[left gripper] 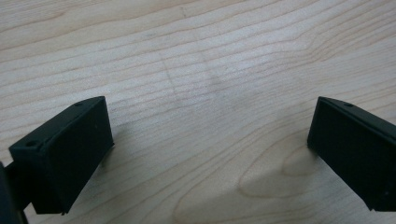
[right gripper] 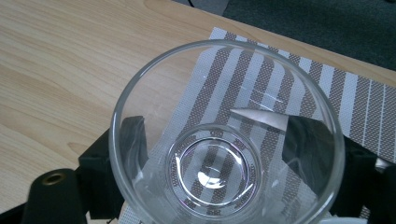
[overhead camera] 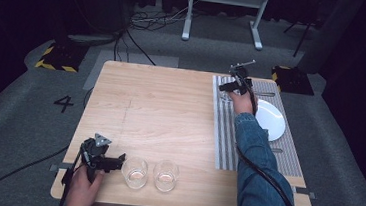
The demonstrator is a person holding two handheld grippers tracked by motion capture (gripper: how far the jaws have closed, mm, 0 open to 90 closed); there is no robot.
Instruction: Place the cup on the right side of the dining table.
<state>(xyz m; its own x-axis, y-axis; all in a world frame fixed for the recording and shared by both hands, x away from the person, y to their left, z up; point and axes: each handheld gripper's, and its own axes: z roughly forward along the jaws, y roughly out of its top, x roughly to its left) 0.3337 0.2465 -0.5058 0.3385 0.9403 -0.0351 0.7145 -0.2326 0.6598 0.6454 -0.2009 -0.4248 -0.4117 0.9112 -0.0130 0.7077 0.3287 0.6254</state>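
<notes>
A clear drinking glass (right gripper: pixel 224 135) stands upright on the striped placemat (right gripper: pixel 359 102), and my right gripper (right gripper: pixel 224 154) is shut on it, one black jaw on each side of its wall. From above, the right gripper (overhead camera: pixel 228 89) and this glass (overhead camera: pixel 225 96) are at the mat's far left corner (overhead camera: pixel 228 137). Two more empty glasses (overhead camera: pixel 136 172) (overhead camera: pixel 166 175) stand side by side near the table's front edge. Just left of them is my left gripper (overhead camera: pixel 117 160), held low. In its own view the left gripper (left gripper: pixel 210 140) is open over bare wood with nothing between the jaws.
A white plate (overhead camera: pixel 271 120) lies on the placemat to the right of my right hand. Thin cutlery (overhead camera: pixel 266 94) lies at the mat's far end. Beyond the wooden table (overhead camera: pixel 160 106) are grey carpet, cables and a white stand's legs (overhead camera: pixel 223 16).
</notes>
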